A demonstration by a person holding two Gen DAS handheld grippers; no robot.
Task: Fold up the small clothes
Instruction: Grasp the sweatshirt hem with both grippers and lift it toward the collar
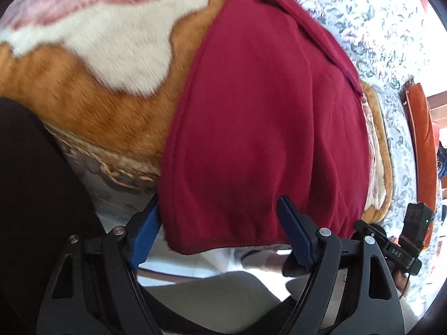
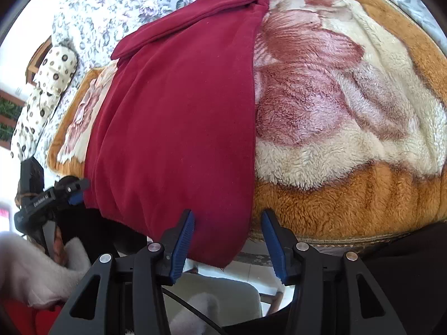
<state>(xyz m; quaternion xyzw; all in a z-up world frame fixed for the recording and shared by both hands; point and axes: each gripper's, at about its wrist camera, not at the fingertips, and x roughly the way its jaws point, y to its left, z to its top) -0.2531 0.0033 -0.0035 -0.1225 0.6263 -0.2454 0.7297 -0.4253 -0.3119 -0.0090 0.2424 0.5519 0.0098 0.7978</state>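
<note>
Lying flat on a fluffy blanket, the dark red garment stretches away from the near edge of the bed, and its near hem hangs a little over that edge. The blanket is orange-brown with a cream and pink flower pattern, and it rests on a bedsheet with a grey-green floral print. At the far end of the garment a folded band of the same red cloth lies across it.

The left gripper points down at the near hem in the left wrist view. Its jaws stand apart, one blue pad just beside the left corner of the hem and the other pad further right under the cloth edge. The pads do not press on the fabric, so the jaws are open and hold nothing.

The right gripper is at the other corner of the near hem in the right wrist view. Its jaws are also open; the corner of the red garment hangs between the two blue pads, but they do not squeeze it.

Each gripper shows at the edge of the other camera's picture, near the hem. A spotted cream pillow lies on the bedsheet at the far left of the right wrist view. An orange cushion stands at the right of the left wrist view.
</note>
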